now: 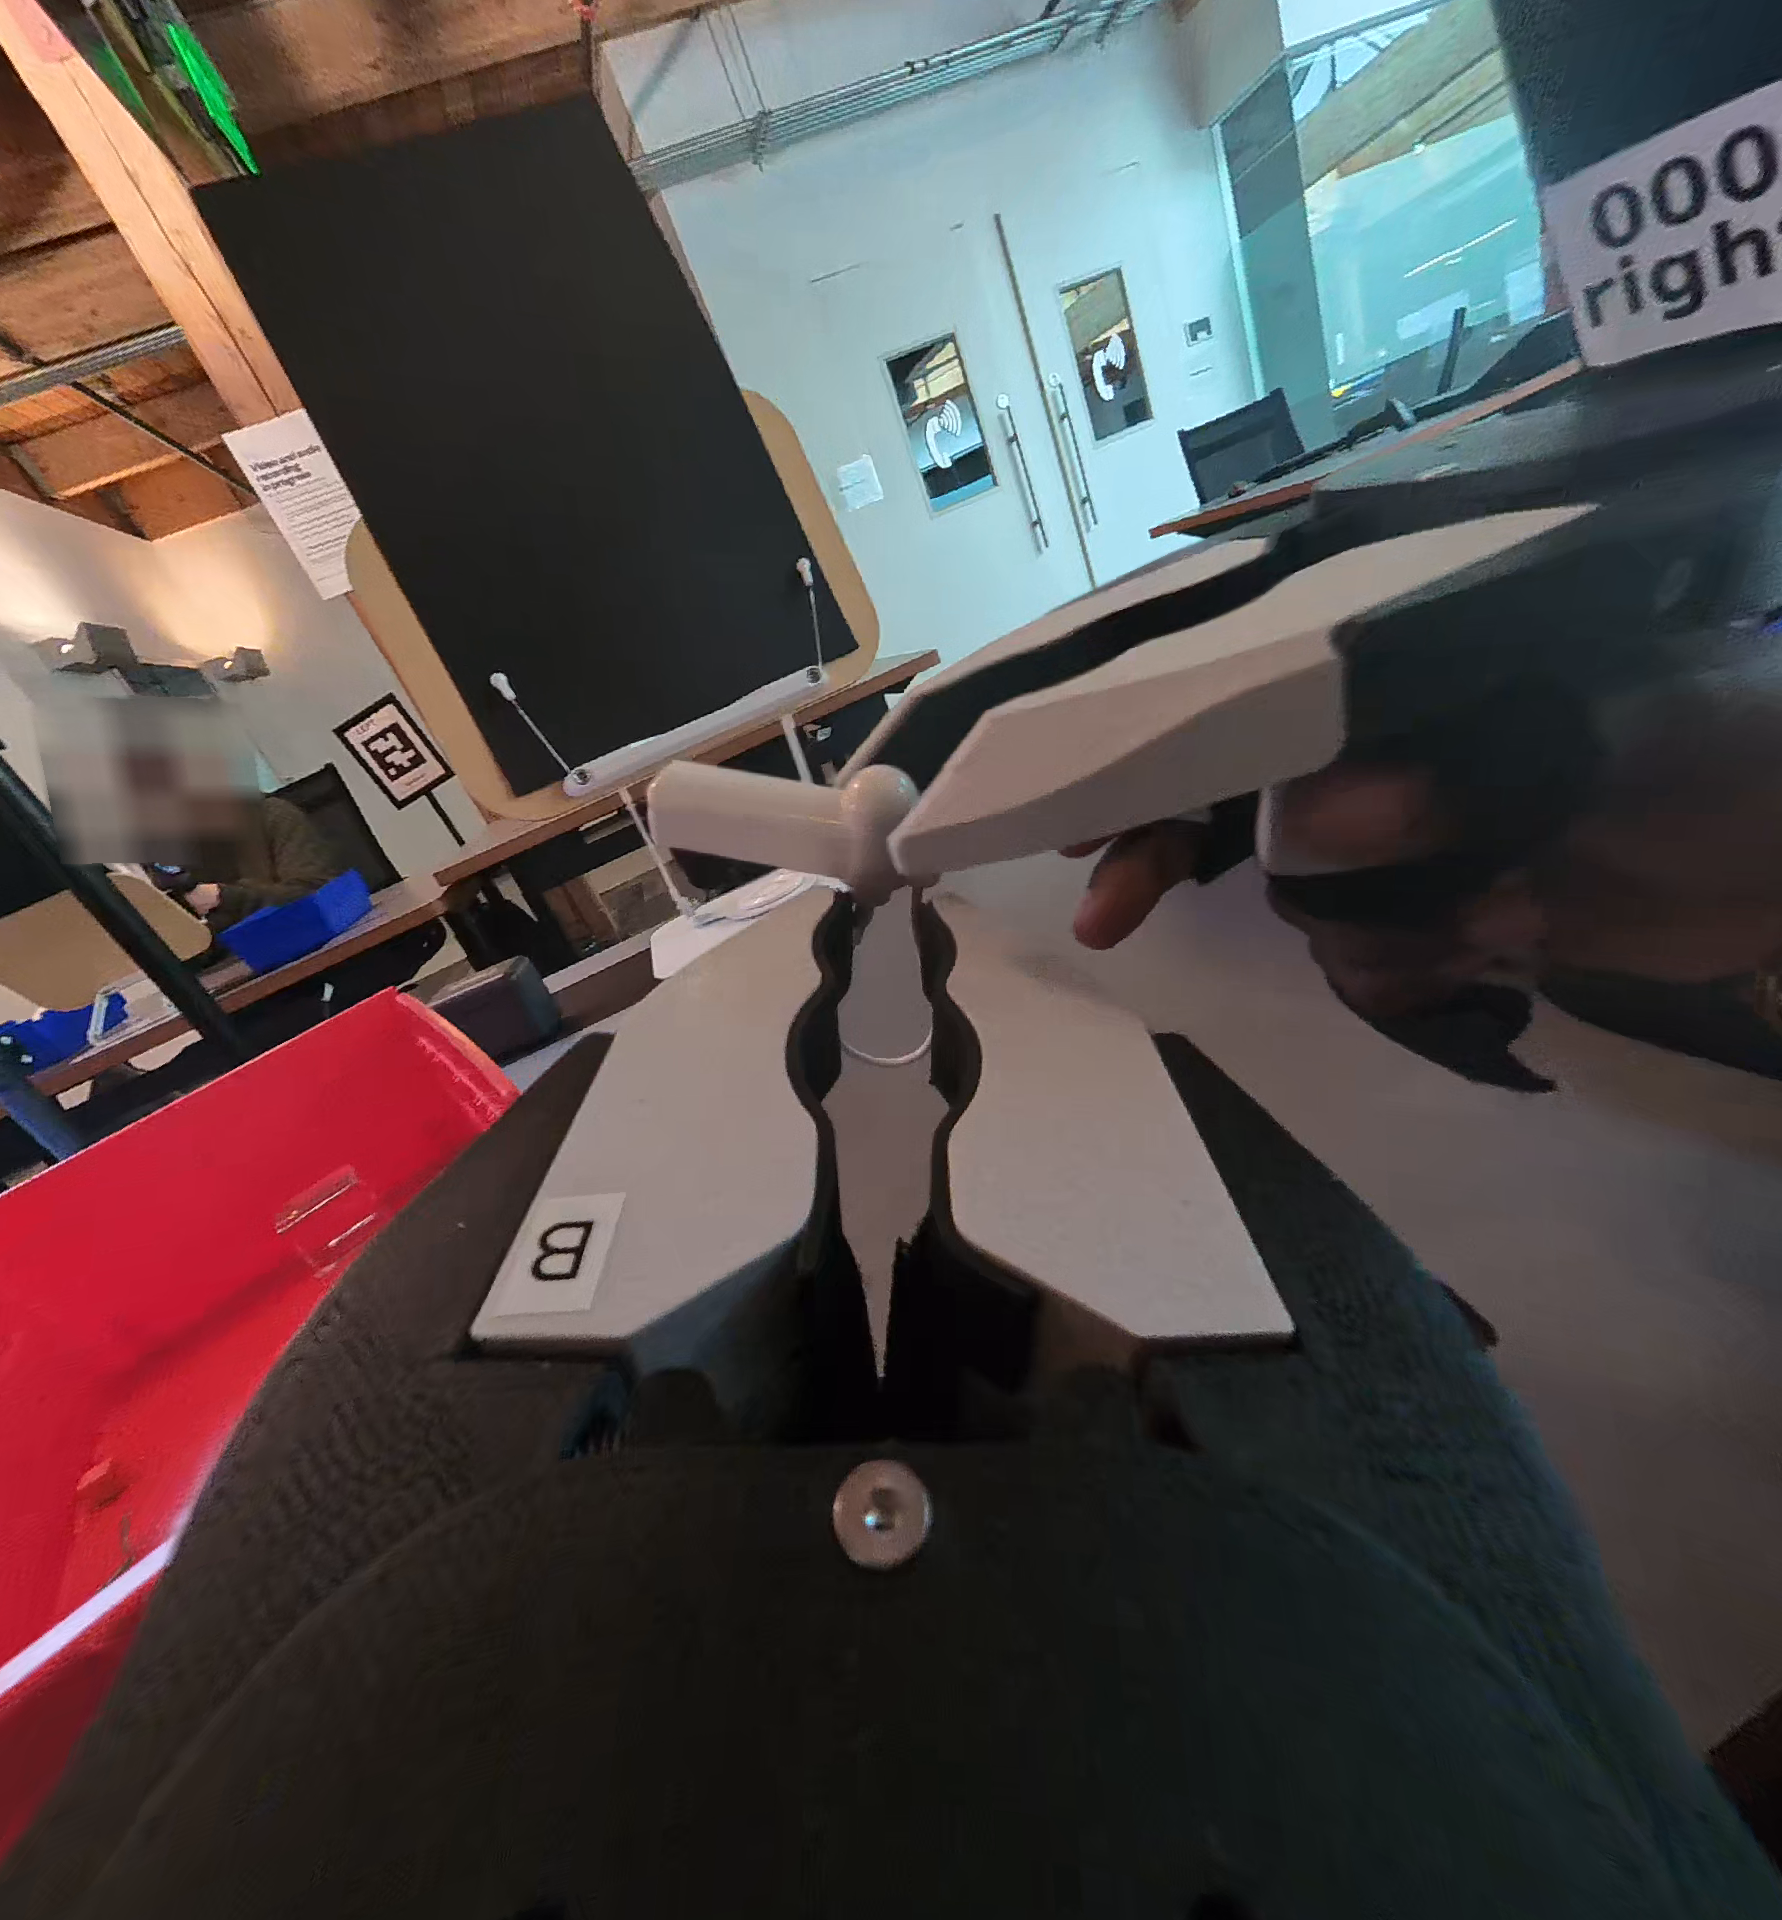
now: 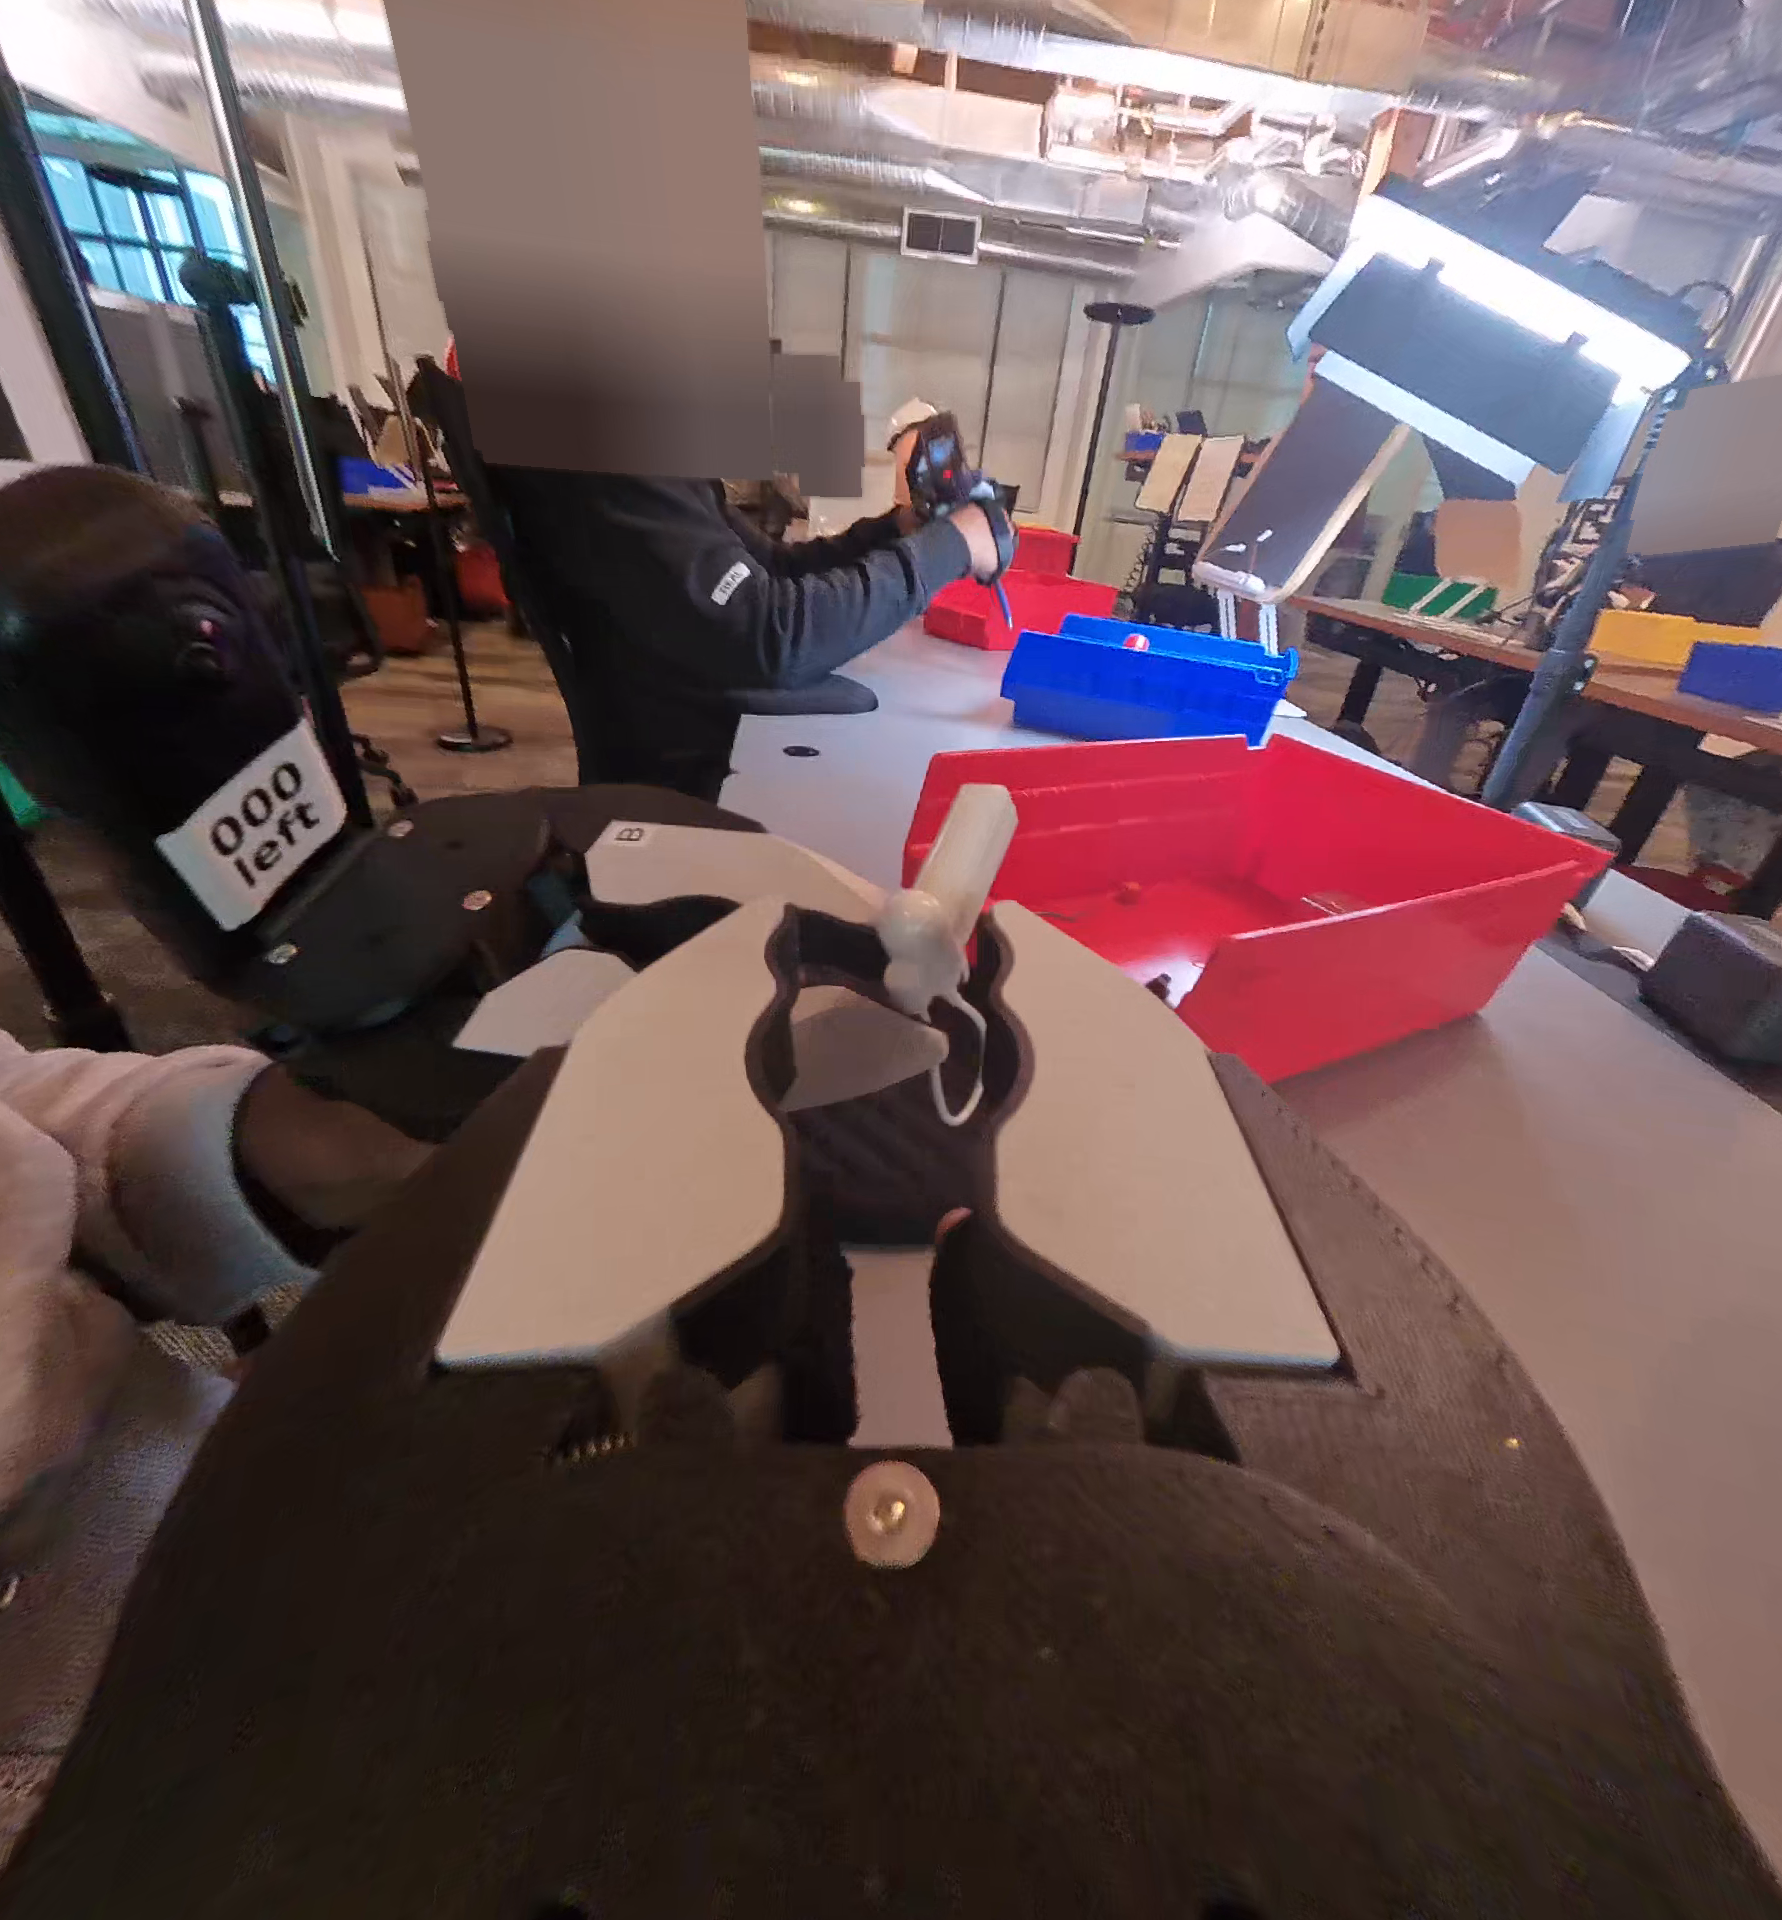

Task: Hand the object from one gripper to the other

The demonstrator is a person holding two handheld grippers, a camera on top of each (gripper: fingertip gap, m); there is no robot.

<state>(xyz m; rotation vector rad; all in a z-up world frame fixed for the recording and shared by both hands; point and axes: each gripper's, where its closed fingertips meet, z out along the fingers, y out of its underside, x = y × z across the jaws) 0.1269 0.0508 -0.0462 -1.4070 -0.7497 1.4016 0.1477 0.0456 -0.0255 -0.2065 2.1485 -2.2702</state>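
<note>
- Left gripper (image 1: 882, 914): fingers pressed nearly together, pinching the object at its lower end, close to the tips.
- Right gripper (image 2: 892, 935): fingers spread around the object's knob; one fingertip (image 1: 918, 842) lies against or just beside the knob, but no firm pinch shows.
- Object (image 1: 762, 816): small pale piece, a round knob with a stubby bar off one side and a thin white loop (image 2: 965, 1081) hanging below. Held in the air between both grippers, above the table (image 2: 1489, 1195).
- Progress, as judged: giver has the piece up, receiver is placed around it. Left to do: right closes on it, left lets go and draws off.
- Red bin (image 2: 1334, 935): on the table just beyond the grippers, open, a few small bits inside.
- Blue bin (image 2: 1126, 686): farther along the table.
- Person (image 2: 679, 613): standing at the table's far end.
</note>
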